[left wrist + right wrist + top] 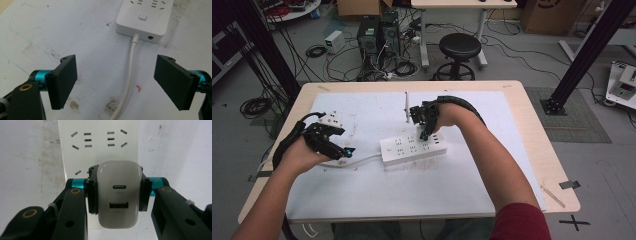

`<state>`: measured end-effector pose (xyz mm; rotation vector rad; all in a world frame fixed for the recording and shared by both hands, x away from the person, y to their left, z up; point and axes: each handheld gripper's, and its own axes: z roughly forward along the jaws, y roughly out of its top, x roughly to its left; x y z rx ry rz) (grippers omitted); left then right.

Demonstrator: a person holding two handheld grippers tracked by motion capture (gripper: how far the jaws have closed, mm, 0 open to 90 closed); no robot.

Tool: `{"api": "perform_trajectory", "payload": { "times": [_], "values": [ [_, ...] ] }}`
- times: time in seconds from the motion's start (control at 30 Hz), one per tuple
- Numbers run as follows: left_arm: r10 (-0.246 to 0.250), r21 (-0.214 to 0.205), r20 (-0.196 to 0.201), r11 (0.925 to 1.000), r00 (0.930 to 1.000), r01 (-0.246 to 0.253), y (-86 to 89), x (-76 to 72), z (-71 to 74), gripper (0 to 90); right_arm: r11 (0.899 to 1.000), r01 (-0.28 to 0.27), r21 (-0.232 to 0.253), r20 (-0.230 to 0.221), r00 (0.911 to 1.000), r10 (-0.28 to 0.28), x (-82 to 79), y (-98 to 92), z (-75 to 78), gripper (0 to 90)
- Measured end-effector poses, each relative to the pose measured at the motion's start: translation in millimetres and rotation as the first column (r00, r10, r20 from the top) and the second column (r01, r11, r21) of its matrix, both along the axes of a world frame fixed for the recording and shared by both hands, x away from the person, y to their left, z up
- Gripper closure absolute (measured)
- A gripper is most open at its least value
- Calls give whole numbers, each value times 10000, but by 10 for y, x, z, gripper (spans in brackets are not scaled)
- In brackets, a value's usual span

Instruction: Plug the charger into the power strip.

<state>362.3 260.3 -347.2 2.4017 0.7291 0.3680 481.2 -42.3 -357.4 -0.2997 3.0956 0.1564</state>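
Right hand-held gripper (117, 195) clamps white charger (118, 195) faintly marked "USB-C"; left hand-held gripper (115, 82) released.

Black jaws, teal rods, maroon sleeve (519, 222)

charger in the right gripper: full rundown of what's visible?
The charger is a small white block with rounded corners, glossy plastic by its look. Its facing side carries two ports, a slim oval one above a wider rectangular one. The right gripper clamps its two sides, holding it over the white power strip; whether its prongs are seated cannot be told.
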Motion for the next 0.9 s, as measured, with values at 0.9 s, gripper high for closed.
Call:
{"api": "perform_trajectory", "payload": {
  "times": [0.9],
  "values": [
    [-16, 66, 12, 10000, 10000, 16, -6, -24, 24, 189, 9996, 167, -236, 238, 9996, -161, -37, 55, -122, 630]
  ]
}}
